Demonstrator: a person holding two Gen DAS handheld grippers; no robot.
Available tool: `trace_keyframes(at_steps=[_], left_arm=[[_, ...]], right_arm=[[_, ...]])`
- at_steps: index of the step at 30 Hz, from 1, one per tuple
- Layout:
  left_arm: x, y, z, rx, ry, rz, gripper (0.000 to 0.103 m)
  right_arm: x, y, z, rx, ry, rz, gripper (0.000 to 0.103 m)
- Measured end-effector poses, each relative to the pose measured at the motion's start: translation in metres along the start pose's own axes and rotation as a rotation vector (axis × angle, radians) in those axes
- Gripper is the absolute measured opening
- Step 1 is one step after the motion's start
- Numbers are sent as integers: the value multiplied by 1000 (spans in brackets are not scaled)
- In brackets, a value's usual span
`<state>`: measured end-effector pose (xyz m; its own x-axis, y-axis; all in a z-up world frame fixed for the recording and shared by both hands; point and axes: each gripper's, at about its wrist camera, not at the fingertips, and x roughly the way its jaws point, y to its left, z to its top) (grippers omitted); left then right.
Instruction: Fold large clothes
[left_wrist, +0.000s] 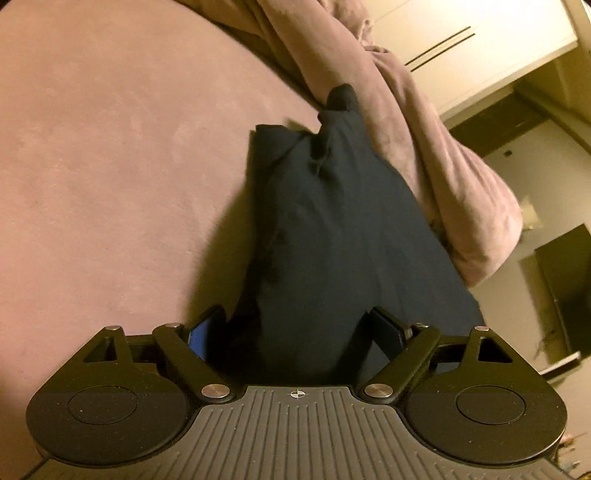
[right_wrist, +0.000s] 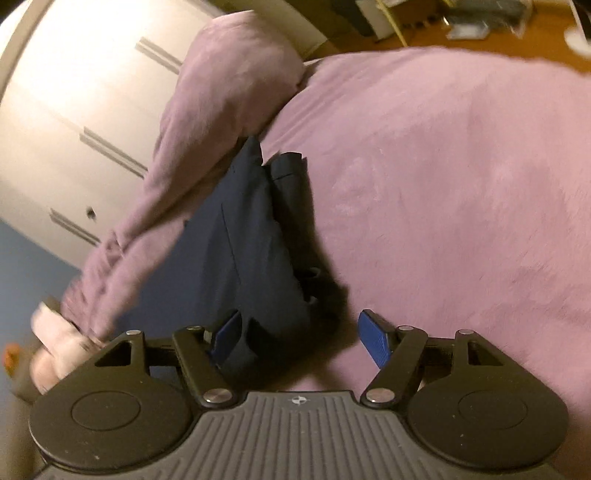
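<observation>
A dark navy garment lies in a long folded bundle on the pink bed cover, its far end against a bunched pink duvet. My left gripper is open, its blue-padded fingers standing on either side of the garment's near end. In the right wrist view the same garment runs from the duvet toward me. My right gripper is open, the left finger at the garment's near edge and the right finger over bare cover.
A white wardrobe with bar handles stands beyond the duvet. A dark cabinet and floor lie past the bed's right edge. Clutter sits on the wooden floor beyond the bed's far edge.
</observation>
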<state>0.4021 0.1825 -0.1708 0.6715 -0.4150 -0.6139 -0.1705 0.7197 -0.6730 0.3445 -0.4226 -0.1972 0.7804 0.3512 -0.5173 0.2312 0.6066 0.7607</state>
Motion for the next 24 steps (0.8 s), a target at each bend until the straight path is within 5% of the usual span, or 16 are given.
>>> trace_keyframes(at_steps=[6, 8, 11, 13, 18, 24], left_arm=[[9, -10, 8, 6, 7, 30, 73], [4, -14, 7, 28, 4, 29, 56], [-12, -26, 7, 79, -23, 21, 46], [-26, -35, 7, 96, -35, 4, 44], [-78, -51, -17, 149, -9, -46, 42], [-160, -20, -93, 118, 109, -61, 42]], right_arm=[[43, 1, 3, 150, 60, 89, 67], [49, -3, 3, 210, 55, 110, 42], [46, 4, -3, 227, 27, 120, 29], [35, 26, -5, 102, -21, 78, 26], [2, 56, -5, 21, -63, 104, 24], [-69, 29, -39, 33, 14, 72, 24]])
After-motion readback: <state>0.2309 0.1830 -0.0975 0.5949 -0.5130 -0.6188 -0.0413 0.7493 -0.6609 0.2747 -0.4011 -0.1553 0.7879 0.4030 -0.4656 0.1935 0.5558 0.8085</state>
